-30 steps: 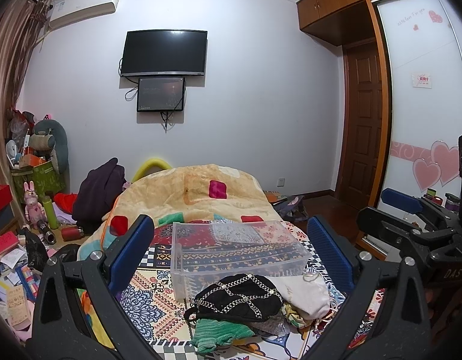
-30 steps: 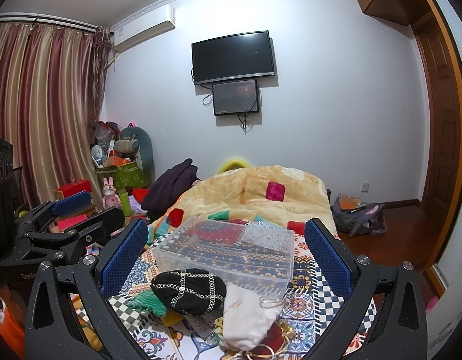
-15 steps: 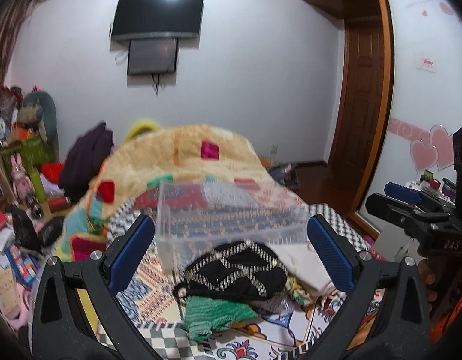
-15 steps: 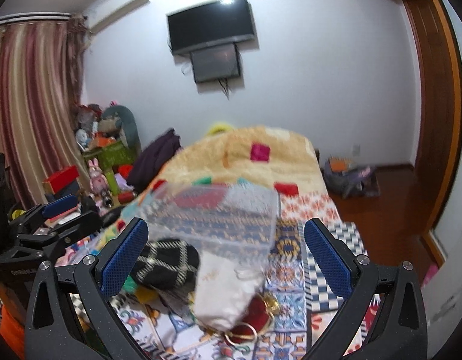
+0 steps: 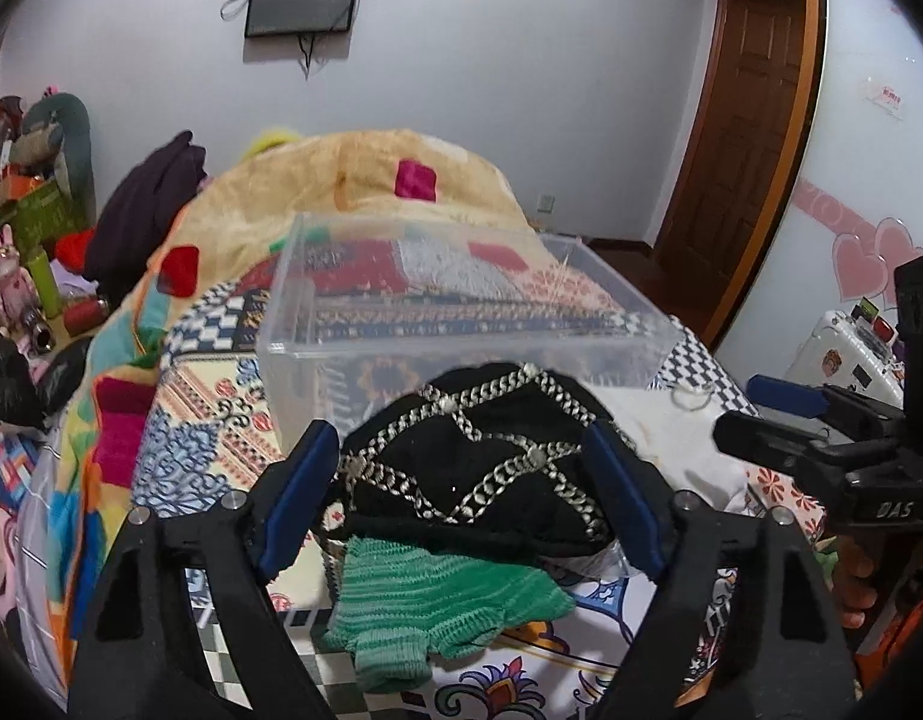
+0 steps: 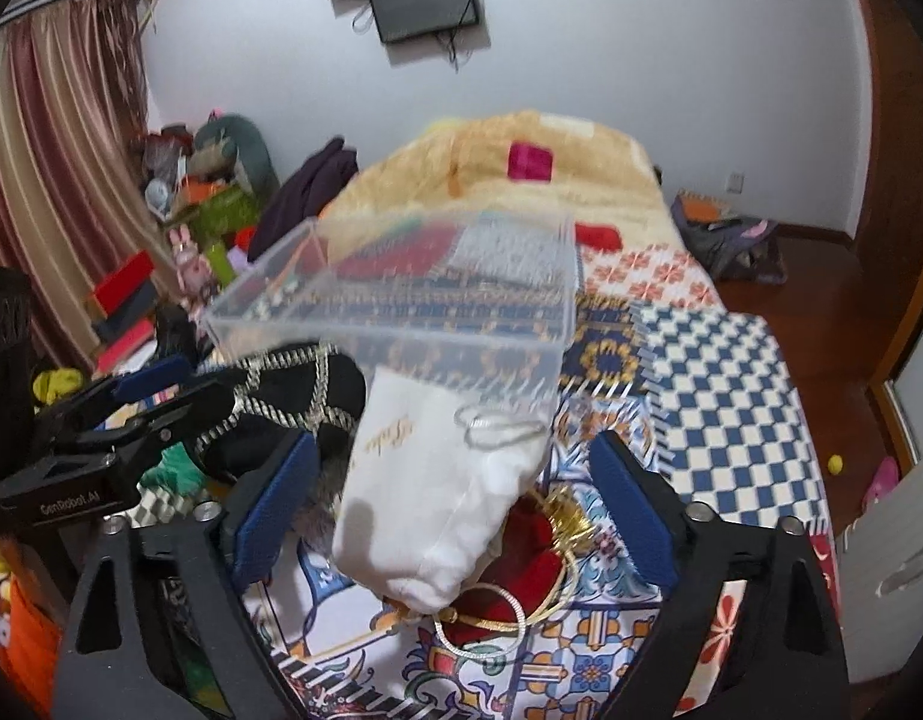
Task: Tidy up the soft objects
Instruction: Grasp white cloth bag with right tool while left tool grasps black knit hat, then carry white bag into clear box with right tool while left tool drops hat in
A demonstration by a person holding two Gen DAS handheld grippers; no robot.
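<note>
Blue-padded fingers (image 5: 298, 489) of the left gripper (image 5: 461, 495) stand spread on either side of a black pouch (image 5: 470, 471) crossed with silver chains, the pads close to its flanks; whether they touch it I cannot tell. That pouch sits on top of a green knitted piece (image 5: 443, 603), which spills toward the near edge of the patterned bedspread (image 5: 191, 420). Just beyond the pouch stands a clear plastic box (image 5: 437, 324), its near wall right behind the pouch.

Right gripper (image 6: 455, 510) also has its fingers (image 6: 632, 510) spread wide, flanking a white drawstring bag (image 6: 437, 492) without closing on it. The bag leans against the near wall of the clear box, its far end at that wall and its near end lying over a red item (image 6: 509, 576) ringed by gold and silver bangles (image 6: 557, 594). To the left of the white bag lies the black pouch, with the left gripper beside it.

A beige blanket (image 6: 521, 180) is heaped at the far end of the bed.
</note>
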